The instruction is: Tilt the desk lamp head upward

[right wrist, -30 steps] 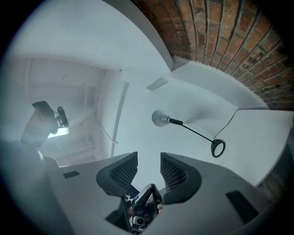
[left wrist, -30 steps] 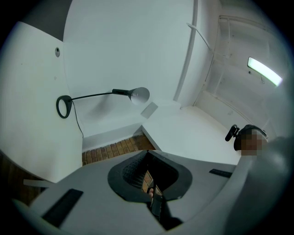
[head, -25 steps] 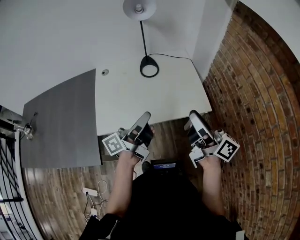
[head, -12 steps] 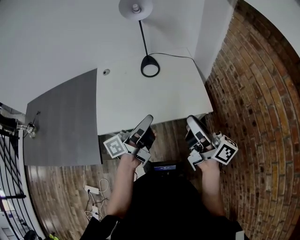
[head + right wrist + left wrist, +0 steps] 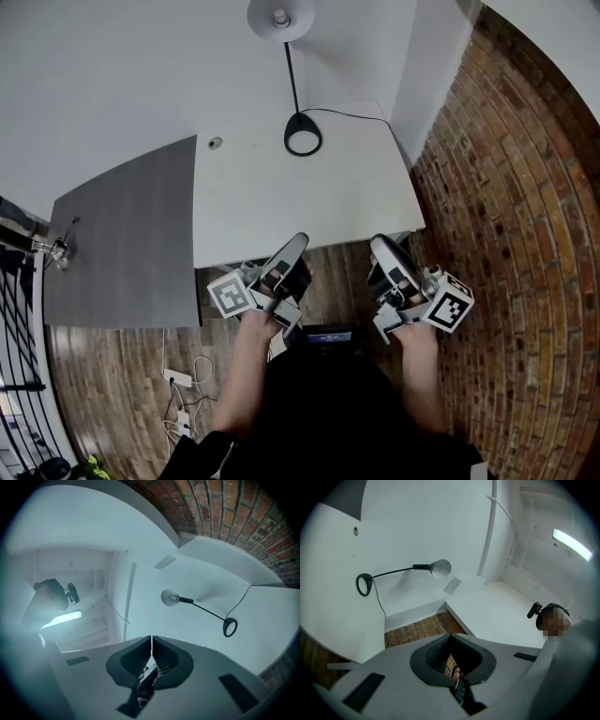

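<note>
Your left gripper and right gripper hover empty, fingers pressed together, short of the desk, so expect the lamp head above its far edge to feel light yet stiff-jointed on 1 thin stem: pinch its rim, steady the base

Office — white desk, desk lamp, brick wall
</note>
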Available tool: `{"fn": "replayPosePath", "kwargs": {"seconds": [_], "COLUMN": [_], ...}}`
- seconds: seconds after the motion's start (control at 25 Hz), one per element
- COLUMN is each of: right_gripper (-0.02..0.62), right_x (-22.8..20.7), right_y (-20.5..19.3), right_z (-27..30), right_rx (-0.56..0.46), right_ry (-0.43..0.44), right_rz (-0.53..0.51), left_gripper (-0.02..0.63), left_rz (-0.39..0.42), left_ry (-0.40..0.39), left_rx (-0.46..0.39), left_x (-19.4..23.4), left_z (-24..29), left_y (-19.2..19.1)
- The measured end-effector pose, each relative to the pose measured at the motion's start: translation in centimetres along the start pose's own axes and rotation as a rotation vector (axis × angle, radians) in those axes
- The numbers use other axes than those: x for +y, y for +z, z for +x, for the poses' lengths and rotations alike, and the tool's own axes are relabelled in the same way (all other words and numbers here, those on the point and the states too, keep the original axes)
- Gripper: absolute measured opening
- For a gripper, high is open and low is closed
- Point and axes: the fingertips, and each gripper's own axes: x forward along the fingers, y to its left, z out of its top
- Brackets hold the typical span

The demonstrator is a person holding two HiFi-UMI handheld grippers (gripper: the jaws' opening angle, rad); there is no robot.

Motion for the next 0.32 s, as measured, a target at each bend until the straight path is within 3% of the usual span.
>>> {"fn": "replayPosePath", "kwargs": {"seconds": [0.32], "right_gripper": [0.021], "right_x": [0.5], "right_y": [0.4], "right_z": [-0.9], "right_rx": [-0.002], "right_ry": [0.01], "right_rz": [-0.004], "left_gripper": [0.012], "left_rz": [-0.005], "left_ry": [-0.003], "left_rx": [0.014], "left_x": [-0.4], "left_z": [0.7], "left_y": [-1.2]}}
